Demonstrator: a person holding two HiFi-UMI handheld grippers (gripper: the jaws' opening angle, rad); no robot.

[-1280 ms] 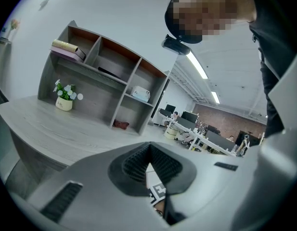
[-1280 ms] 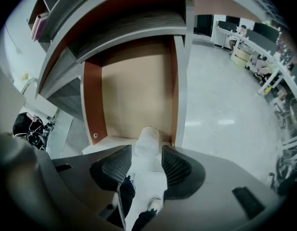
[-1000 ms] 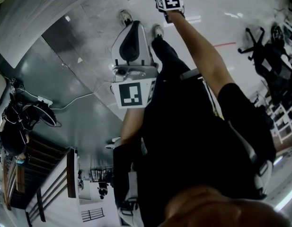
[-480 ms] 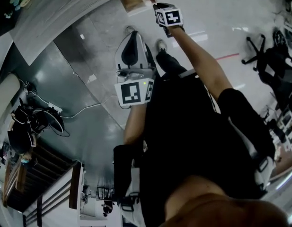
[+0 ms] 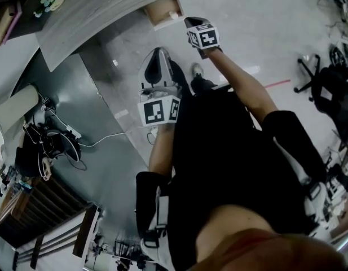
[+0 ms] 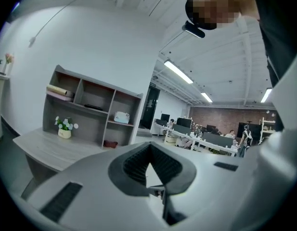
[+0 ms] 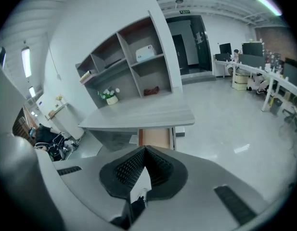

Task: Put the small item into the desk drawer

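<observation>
The desk drawer (image 5: 162,10) stands pulled open under the grey desk (image 5: 106,7); a small pale item (image 5: 174,14) lies at its front right corner. My right gripper (image 5: 190,22) hovers just right of the drawer, a short gap away. In the right gripper view its jaws (image 7: 145,151) are shut with nothing between them, and the open wooden drawer (image 7: 155,137) lies below and ahead. My left gripper (image 5: 158,52) is held near the body, pointing at the desk. The left gripper (image 6: 149,149) is shut and empty.
A shelf unit (image 7: 131,66) with a flower pot (image 7: 109,98) stands on the desk. Cables and bags (image 5: 47,145) lie on the floor at left. Office chairs (image 5: 326,81) stand at right. The person's legs and shoes (image 5: 196,72) are below the grippers.
The head view has tilted, so the desk and drawer show lower in the picture. The right gripper has drawn back from the drawer's mouth. The left gripper stays by the body.
</observation>
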